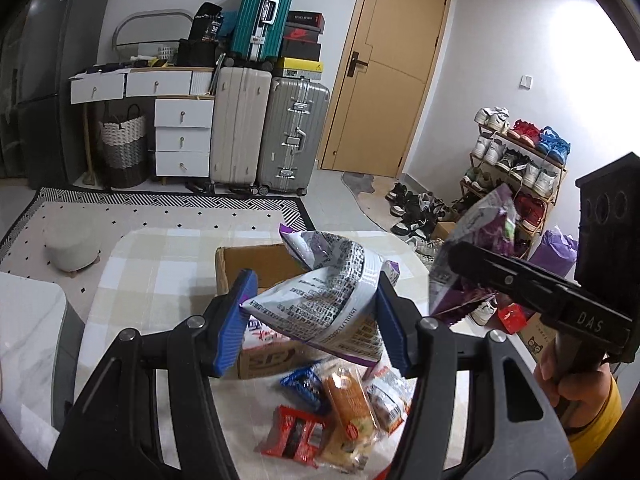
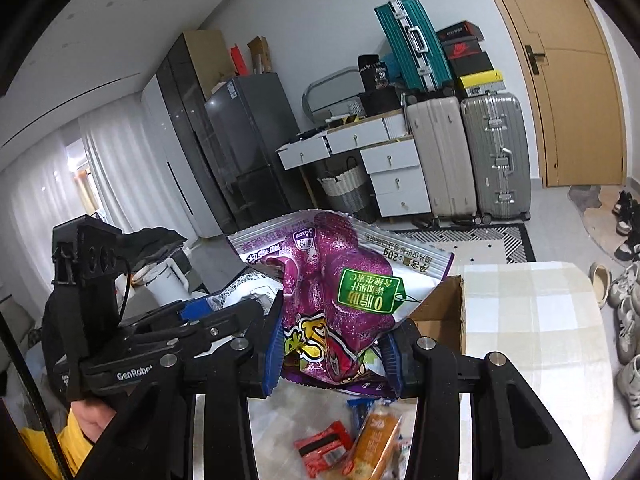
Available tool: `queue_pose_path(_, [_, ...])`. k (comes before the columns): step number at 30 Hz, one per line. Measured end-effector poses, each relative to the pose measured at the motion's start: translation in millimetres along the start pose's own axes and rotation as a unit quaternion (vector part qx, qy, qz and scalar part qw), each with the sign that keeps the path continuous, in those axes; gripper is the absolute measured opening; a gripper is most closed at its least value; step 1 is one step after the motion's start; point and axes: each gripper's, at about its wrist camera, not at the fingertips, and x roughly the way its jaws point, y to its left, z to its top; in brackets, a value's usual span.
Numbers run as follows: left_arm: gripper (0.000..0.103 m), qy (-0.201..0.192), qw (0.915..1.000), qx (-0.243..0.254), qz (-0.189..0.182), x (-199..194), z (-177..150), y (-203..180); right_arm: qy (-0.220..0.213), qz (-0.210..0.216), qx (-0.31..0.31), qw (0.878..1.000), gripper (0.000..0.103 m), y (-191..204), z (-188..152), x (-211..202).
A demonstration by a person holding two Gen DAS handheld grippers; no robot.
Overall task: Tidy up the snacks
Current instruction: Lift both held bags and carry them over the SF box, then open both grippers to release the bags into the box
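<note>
Each gripper carries a snack bag above the table. The left gripper (image 1: 312,316) is clamped on a crumpled purple-and-white bag (image 1: 324,300), its printed back facing the camera, both blue pads pressed into the foil. The right gripper (image 2: 332,352) is clamped on a purple bag with a green label (image 2: 336,288), held by its lower edge with the bag standing up between the jaws. In the left wrist view the right gripper appears at three o'clock with its bag raised. The open cardboard box (image 1: 256,264) sits on the checked tablecloth (image 1: 160,264) at about twelve o'clock from the left gripper, directly behind and below its bag. Loose snacks remain at six o'clock: a red packet (image 1: 294,434), an orange packet (image 1: 350,400) and a blue-wrapped item (image 1: 304,384). The step in hand appears to be carrying both bags toward the box. How full the box is cannot be told, as the bags screen its interior. The next move calls for bringing each bag over the opening, lowering it and parting the jaws, one side at a time to avoid a collision.
</note>
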Motion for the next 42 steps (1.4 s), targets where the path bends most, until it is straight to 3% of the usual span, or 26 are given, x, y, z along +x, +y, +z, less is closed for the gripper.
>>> queue_pose_path(12, [0.055, 0.046, 0.9986, -0.004, 0.027, 120, 38, 21, 0.045, -0.038, 0.012, 0.998, 0.041, -51, 22, 78])
queue_pose_path(24, [0.055, 0.091, 0.9949, -0.007, 0.041, 221, 36, 44, 0.089, -0.05, 0.018, 0.995, 0.041, -78, 15, 135])
queue_pose_path(32, [0.056, 0.105, 0.9932, -0.007, 0.049, 258, 27, 57, 0.111, -0.055, 0.024, 0.992, 0.041, -90, 4, 157])
queue_pose_path(42, [0.056, 0.096, 0.994, -0.015, 0.05, 252, 17, 72, 0.139, -0.059, 0.017, 0.988, 0.041, -89, -3, 176])
